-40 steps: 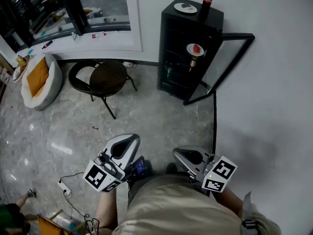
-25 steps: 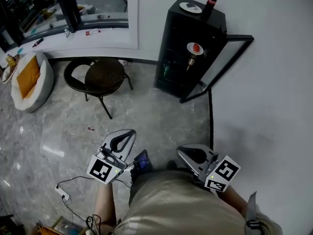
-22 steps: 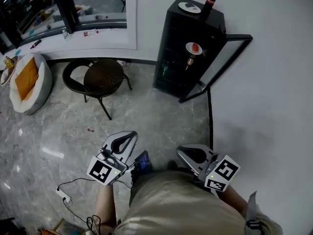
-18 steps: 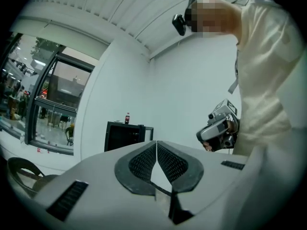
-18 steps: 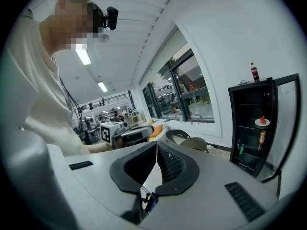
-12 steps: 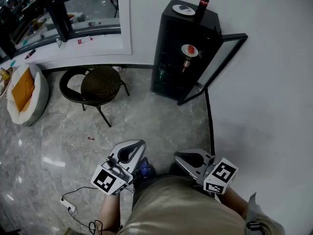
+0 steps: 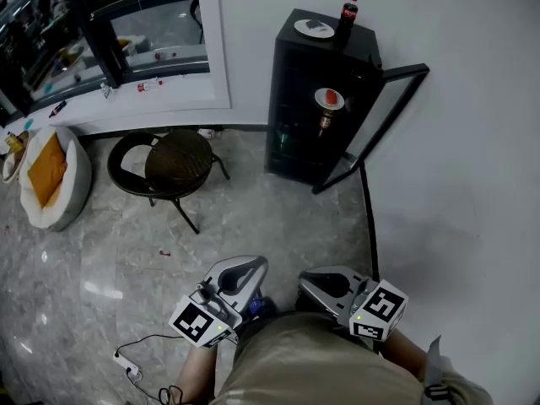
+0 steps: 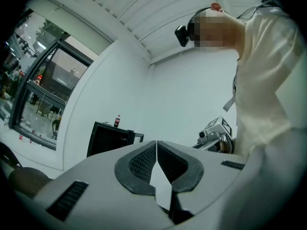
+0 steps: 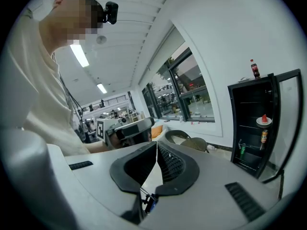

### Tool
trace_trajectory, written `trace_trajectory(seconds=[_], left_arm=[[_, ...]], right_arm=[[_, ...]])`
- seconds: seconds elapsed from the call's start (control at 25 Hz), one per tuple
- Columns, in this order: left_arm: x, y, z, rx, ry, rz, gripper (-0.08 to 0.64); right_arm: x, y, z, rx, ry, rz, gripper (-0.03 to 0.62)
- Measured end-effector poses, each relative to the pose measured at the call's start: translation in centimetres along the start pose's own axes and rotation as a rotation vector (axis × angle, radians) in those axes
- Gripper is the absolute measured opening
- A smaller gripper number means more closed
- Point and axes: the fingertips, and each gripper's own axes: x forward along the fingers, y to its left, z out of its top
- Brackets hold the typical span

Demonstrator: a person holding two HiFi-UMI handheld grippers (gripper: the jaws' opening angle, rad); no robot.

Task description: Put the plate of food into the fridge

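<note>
Plate of food [image 7: 329, 99] sits on an upper shelf inside the fridge [image 7: 295, 99], well apart from you across the floor, with a bottle [image 7: 324, 123] on the shelf just below it. That placement looks like the task's goal met. The door [image 7: 384, 116] stands swung wide, so closing it is probably what remains. From the head view, you hold the left gripper [image 7: 253, 266] and the right gripper [image 7: 308, 278] close against your body, likely because neither has anything to carry. A second plate [image 7: 314, 28] and a cola bottle [image 7: 347, 11] stand on the fridge top.

In the left gripper view, your jaws are clenched tip to tip with nothing between them. The gripper points roughly level toward the distant fridge.

In the right gripper view, the jaws are likewise pressed together and empty. It looks past a chair [image 9: 189, 142] to the open fridge, where the plate shows on its shelf.
</note>
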Motion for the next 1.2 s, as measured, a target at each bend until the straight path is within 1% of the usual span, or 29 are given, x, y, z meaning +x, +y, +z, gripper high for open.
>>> trace_trajectory(seconds=[0.16, 0.32, 0.48, 0.68, 0.92, 1.12, 1.2], left_arm=[[2.0, 0.8, -0.2, -0.011, 0.012, 0.021, 0.012], [4.8, 1.7, 0.0, 0.001, 0.023, 0.042, 0.012], [7.9, 2.1, -0.3, 0.001, 0.042, 0.068, 0.012], [11.3, 2.9, -0.1, 0.051, 0.07, 0.106, 0.012], [14.8, 3.9, -1.3, 0.07, 0.141, 0.179, 0.012], [18.2, 3.4, -1.6, 0.116, 0.158, 0.194, 0.012], [19.8, 3.1, -1.8, 0.122, 0.166, 0.195, 0.012]], right_arm=[[-0.4, -2.3, 0.8, -0.001, -0.022, 0.0, 0.023], [-0.9, -5.1, 2.0, -0.009, -0.044, 0.013, 0.023], [-2.3, -7.9, 2.9, 0.003, -0.051, 0.02, 0.023], [-3.4, -11.4, 4.1, 0.014, -0.084, 0.048, 0.023], [-5.4, -15.4, 4.5, 0.05, -0.094, 0.085, 0.023], [-6.8, -17.9, 4.9, 0.048, -0.107, 0.12, 0.023], [-7.6, -19.0, 4.9, 0.05, -0.113, 0.126, 0.023]])
